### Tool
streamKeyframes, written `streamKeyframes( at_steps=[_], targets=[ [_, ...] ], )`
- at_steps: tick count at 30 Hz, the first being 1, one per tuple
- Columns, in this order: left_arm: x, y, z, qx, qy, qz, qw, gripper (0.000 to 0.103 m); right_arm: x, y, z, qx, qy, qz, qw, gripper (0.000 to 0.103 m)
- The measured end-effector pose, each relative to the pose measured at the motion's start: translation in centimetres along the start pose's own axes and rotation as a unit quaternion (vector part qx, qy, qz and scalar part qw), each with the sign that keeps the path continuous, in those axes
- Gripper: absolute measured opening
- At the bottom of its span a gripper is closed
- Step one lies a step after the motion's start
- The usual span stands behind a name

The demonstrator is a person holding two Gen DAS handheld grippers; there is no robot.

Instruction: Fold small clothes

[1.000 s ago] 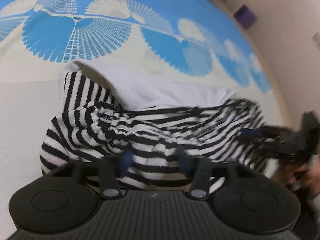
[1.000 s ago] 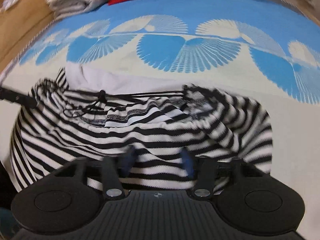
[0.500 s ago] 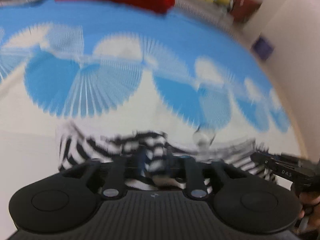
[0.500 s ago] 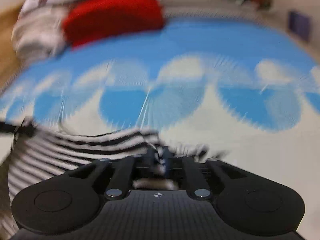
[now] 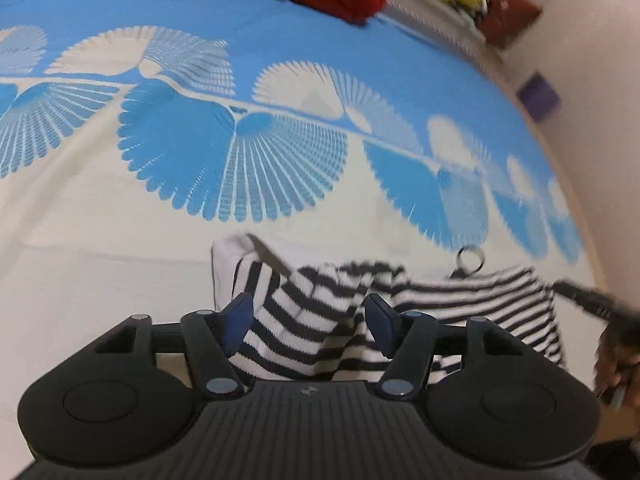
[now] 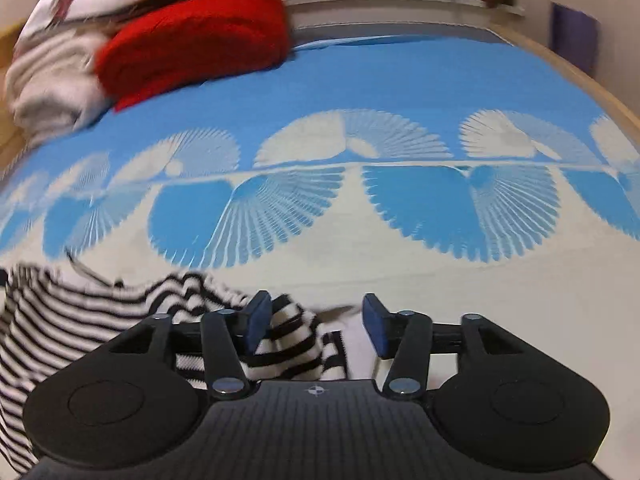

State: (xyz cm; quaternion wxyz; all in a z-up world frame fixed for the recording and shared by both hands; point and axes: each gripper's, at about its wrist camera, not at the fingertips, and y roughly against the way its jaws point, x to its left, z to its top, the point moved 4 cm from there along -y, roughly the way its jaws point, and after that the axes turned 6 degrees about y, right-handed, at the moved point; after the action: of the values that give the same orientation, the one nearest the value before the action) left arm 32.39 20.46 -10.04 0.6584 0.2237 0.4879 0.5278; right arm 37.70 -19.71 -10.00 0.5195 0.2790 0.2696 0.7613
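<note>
We saw both claws spread wide: the left claw (image 5: 308, 318) and right claw (image 6: 316, 324) straddled the striped garment (image 5: 440, 304). It lay bunched on the blue-patterned bed (image 6: 360, 208).

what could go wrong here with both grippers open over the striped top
The striped top lies bunched and uneven, so a fold made now would likely set in creases. Fabric sits between the open left gripper pads, and closing may catch several layers. The drawstring loop sticks out and could snag. The right gripper covers only an edge.

The garment (image 5: 320, 320) lies on the bedspread (image 5: 120, 260), clothes pile (image 6: 120, 52) behind.
</note>
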Motion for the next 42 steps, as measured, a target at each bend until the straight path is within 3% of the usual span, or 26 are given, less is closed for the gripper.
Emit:
streamKeyframes(
  at_steps=[4,7,9,13,16,17,18,19,20,23,25,31,33,36,37,39,40,42],
  targets=[
    [-0.5,-1.6,-0.7,0.004,-0.024,0.023,0.9995,0.066,1.4,-1.7,0.1,0.018,0.028,0.006,0.999,0.06],
    [-0.6,-2.4,-0.4,0.0,-0.029,0.035,0.999,0.055,1.7,-2.6,-0.3,0.029,0.041,0.006,0.999,0.06],
    [-0.5,-2.3,-0.1,-0.002,-0.026,0.036,0.999,0.053,1.6,-2.5,-0.1,0.028,0.041,0.007,0.999,0.06],
    [-0.4,-1.6,0.3,-0.01,-0.025,0.039,0.9989,0.051,1.5,-0.9,0.6,0.009,0.036,0.047,0.998,0.06],
    [-0.2,-1.8,0.6,-0.006,-0.019,0.038,0.9991,0.031,2.5,-2.0,-0.1,0.035,0.069,0.051,0.996,0.06],
    [-0.2,-1.9,0.7,-0.006,-0.019,0.035,0.9992,0.018,2.8,-2.6,-0.5,0.049,0.091,0.034,0.994,0.057],
    [-0.3,-1.8,0.8,-0.011,-0.02,0.036,0.9991,0.014,3.1,-3.3,-0.8,0.062,0.112,0.016,0.992,0.046],
    [-0.4,-1.5,1.1,-0.023,-0.022,0.04,0.9987,0.01,3.0,-3.5,-0.7,0.065,0.114,0.01,0.991,0.03],
    [-0.5,-1.0,1.4,-0.042,-0.023,0.039,0.9981,0.008,2.7,-3.5,-0.2,0.059,0.099,0.01,0.993,0.003],
    [-1.5,0.8,2.4,-0.112,-0.036,0.031,0.9926,0.007,0.5,-1.0,2.7,-0.039,-0.001,0.019,0.999,0.004],
    [-2.3,0.5,2.4,-0.131,-0.062,0.047,0.9884,0.007,-0.3,-0.7,3.4,-0.064,-0.037,0.013,0.997,0.004],
    [-1.6,-6.2,0.6,-0.043,-0.101,0.117,0.987,0.01,2.1,-6.4,1.0,0.031,0.072,-0.071,0.994,0.005],
    [-1.3,-6.7,0.1,-0.049,-0.115,0.12,0.9848,0.012,2.1,-8.3,-0.2,0.066,0.08,-0.075,0.992,0.006],
    [-1.4,-6.4,-0.1,-0.049,-0.118,0.124,0.9841,0.015,2.3,-8.3,-0.5,0.068,0.091,-0.079,0.99,0.007],
    [-1.2,-6.3,-0.2,-0.043,-0.114,0.123,0.9849,0.026,2.4,-8.1,-0.5,0.069,0.09,-0.078,0.991,0.009],
    [-1.2,-5.0,-0.2,-0.029,-0.11,0.12,0.9862,0.031,2.2,-7.4,0.0,0.067,0.075,-0.077,0.992,0.022],
    [-1.1,-3.9,0.0,-0.031,-0.104,0.117,0.9872,0.036,2.1,-6.5,0.4,0.058,0.059,-0.075,0.994,0.025],
    [-0.8,-0.4,0.6,-0.043,-0.071,0.095,0.992,0.041,1.4,-3.4,1.1,0.024,0.013,-0.056,0.998,0.042]
  ],
)
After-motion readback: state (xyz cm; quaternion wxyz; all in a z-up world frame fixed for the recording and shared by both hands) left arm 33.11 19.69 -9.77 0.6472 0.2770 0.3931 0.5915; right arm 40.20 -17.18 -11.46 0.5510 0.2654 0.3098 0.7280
